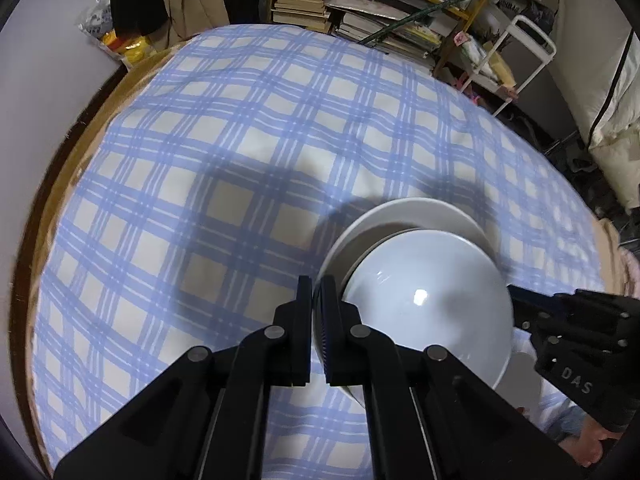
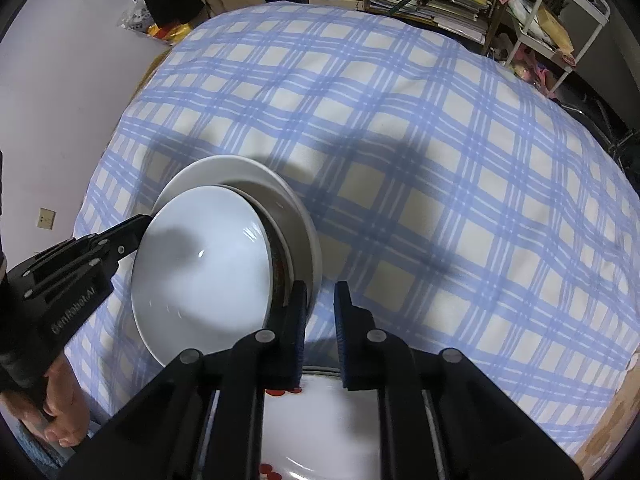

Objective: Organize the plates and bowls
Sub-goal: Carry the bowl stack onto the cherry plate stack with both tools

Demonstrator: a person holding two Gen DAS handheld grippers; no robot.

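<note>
A white bowl (image 1: 432, 304) is held above the checked tablecloth, over a white plate (image 1: 404, 212) that lies on the cloth. My left gripper (image 1: 316, 292) is shut on the bowl's left rim. The right wrist view shows the same bowl (image 2: 200, 264), the plate (image 2: 240, 170) behind it, and the left gripper's fingers (image 2: 132, 232) at the bowl's left rim. My right gripper (image 2: 320, 296) is open, its left finger next to the bowl's right rim. A white plate with red marks (image 2: 320, 420) lies under the right gripper.
The table carries a blue and white checked cloth (image 1: 240, 160). Shelves with books (image 1: 360, 4) and a white rack (image 1: 528, 48) stand beyond the far edge. A wall lies at the left. A hand (image 2: 60, 408) holds the left gripper.
</note>
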